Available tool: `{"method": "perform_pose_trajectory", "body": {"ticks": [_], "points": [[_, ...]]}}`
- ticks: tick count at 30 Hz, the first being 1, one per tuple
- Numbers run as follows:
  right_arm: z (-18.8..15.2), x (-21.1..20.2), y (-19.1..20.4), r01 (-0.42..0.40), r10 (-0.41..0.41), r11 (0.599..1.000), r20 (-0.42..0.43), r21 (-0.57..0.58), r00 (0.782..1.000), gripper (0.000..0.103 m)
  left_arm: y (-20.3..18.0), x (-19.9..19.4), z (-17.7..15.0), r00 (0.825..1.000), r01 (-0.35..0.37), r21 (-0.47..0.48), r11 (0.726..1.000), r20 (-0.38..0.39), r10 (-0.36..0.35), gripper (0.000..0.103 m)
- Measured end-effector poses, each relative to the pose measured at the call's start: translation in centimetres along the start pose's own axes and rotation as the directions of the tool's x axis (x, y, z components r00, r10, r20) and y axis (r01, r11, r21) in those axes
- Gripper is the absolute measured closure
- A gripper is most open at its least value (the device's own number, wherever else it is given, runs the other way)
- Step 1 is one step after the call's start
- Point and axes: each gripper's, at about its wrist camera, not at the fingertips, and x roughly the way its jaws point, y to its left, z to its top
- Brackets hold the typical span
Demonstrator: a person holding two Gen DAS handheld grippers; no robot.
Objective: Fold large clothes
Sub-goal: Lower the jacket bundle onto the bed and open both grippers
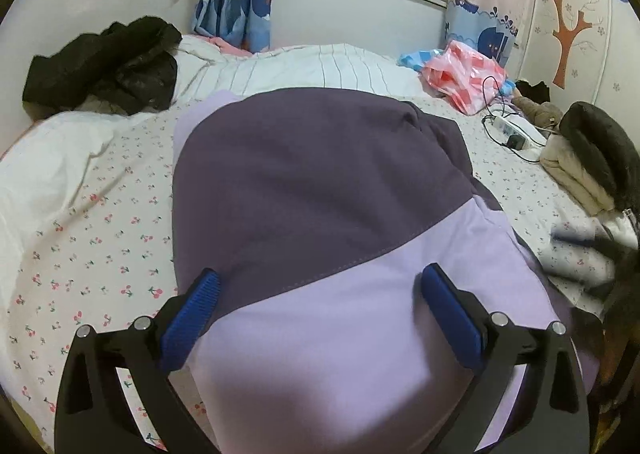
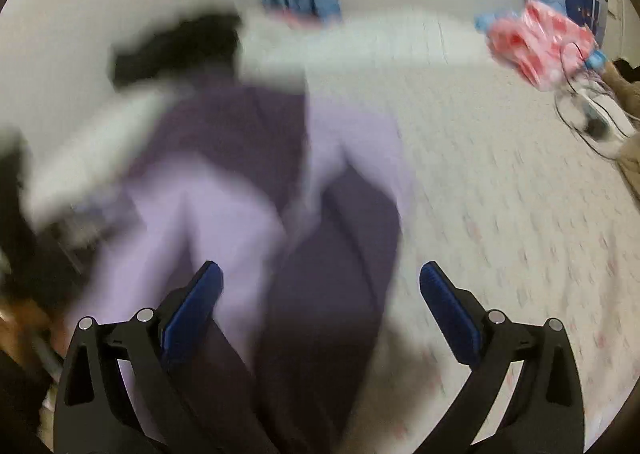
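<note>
Hovering over two-tone purple and lilac fabric garment, lying spread on the bed's white cherry-print sheet, roughly mid-bed. Left gripper sitting low above the lilac panel, jaws spread wide, holding nothing, cloth passing between and under the blue pads; likely lining up for a pinch on the near edge. Right gripper likewise wide open and empty, poised over a darker purple strip, sleeve or side panel, hard to say. Right view heavily motion-blurred, so contact with cloth not readable. Garment looking partly bunched on the right side, probably mid-fold, not yet squared. Sitting well apart from the work area: black crumpled jacket at far left, pink-and-white plastic bag and white power strip with black cable at far right, so unlikely to snag.
</note>
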Motion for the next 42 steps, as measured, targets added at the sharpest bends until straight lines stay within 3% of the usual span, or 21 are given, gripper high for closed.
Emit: {"method": "perform_pose_trajectory", "body": {"ticks": [1, 3, 4, 10, 14, 16, 19, 21, 26, 29, 31, 34, 36, 39, 42], "points": [[-1.7, 2.0, -1.0, -0.026, 0.03, 0.998, -0.051, 0.06, 0.998, 0.007, -0.3, 0.0, -0.1, 1.0, 0.006, 0.014, 1.0, -0.001, -0.006, 0.007], [-3.4, 3.7, -2.8, -0.107, 0.123, 0.976, -0.072, 0.19, 0.99, 0.007, -1.6, -0.4, -0.4, 1.0, -0.028, 0.073, 0.997, 0.009, 0.027, 0.007], [-3.8, 3.5, -3.1, -0.109, 0.128, 0.97, -0.076, 0.218, 0.989, 0.007, -2.3, -0.9, -0.6, 0.998, -0.054, 0.101, 0.993, 0.017, 0.052, 0.007], [-3.2, 1.3, -2.3, -0.041, 0.051, 0.989, -0.07, 0.142, 0.996, 0.007, -4.0, -2.6, -1.6, 0.998, -0.065, 0.127, 0.99, 0.013, 0.064, 0.007], [-4.3, -3.8, -1.9, -0.045, 0.041, 0.993, 0.032, 0.11, 0.999, 0.007, -4.1, -3.4, -2.0, 0.998, -0.065, 0.092, 0.994, 0.006, 0.065, 0.007], [-5.4, -4.1, -1.3, 0.011, -0.011, 0.998, 0.014, 0.06, 1.0, 0.007, -4.6, -3.6, -2.4, 0.997, -0.074, 0.107, 0.992, 0.007, 0.074, 0.007], [-6.5, -0.9, -1.4, 0.073, -0.073, 0.997, -0.064, -0.002, 0.995, 0.007, -6.1, -3.9, -3.1, 0.997, -0.083, 0.142, 0.986, 0.001, 0.083, 0.007], [-7.0, -0.3, -1.5, 0.05, -0.046, 0.998, -0.101, 0.04, 0.994, 0.007, -7.2, -4.3, -3.6, 0.996, -0.091, 0.177, 0.98, -0.006, 0.093, 0.007], [-6.2, 0.5, -0.6, 0.087, -0.089, 0.996, -0.108, -0.028, 0.99, 0.007, -8.2, -5.7, -4.6, 0.997, -0.061, 0.174, 0.983, -0.031, 0.067, 0.007], [-5.9, 0.7, -1.4, 0.039, -0.041, 0.999, -0.116, -0.02, 0.992, 0.007, -8.4, -6.5, -4.8, 0.997, -0.058, 0.154, 0.986, -0.039, 0.065, 0.007], [-5.1, -0.9, -2.3, 0.02, -0.018, 1.0, -0.08, 0.02, 0.997, 0.007, -8.5, -6.9, -5.0, 0.996, -0.069, 0.155, 0.985, -0.04, 0.076, 0.007], [-5.1, -5.3, -1.8, 0.001, -0.003, 0.999, 0.04, 0.051, 0.999, 0.007, -8.4, -7.3, -5.3, 0.994, -0.086, 0.171, 0.981, -0.047, 0.095, 0.007], [-5.8, -6.1, -1.3, 0.02, -0.022, 0.999, 0.06, 0.044, 0.998, 0.007, -8.2, -7.4, -5.5, 0.994, -0.085, 0.164, 0.983, -0.053, 0.095, 0.007], [-7.4, -2.4, -0.4, 0.061, -0.062, 0.998, -0.053, -0.014, 0.997, 0.007, -7.9, -7.4, -5.9, 0.993, -0.082, 0.141, 0.987, -0.069, 0.092, 0.007], [-7.8, -1.9, -0.8, 0.032, -0.028, 0.998, -0.07, 0.051, 0.997, 0.007, -7.5, -7.6, -6.2, 0.992, -0.087, 0.132, 0.987, -0.077, 0.097, 0.007]]}}
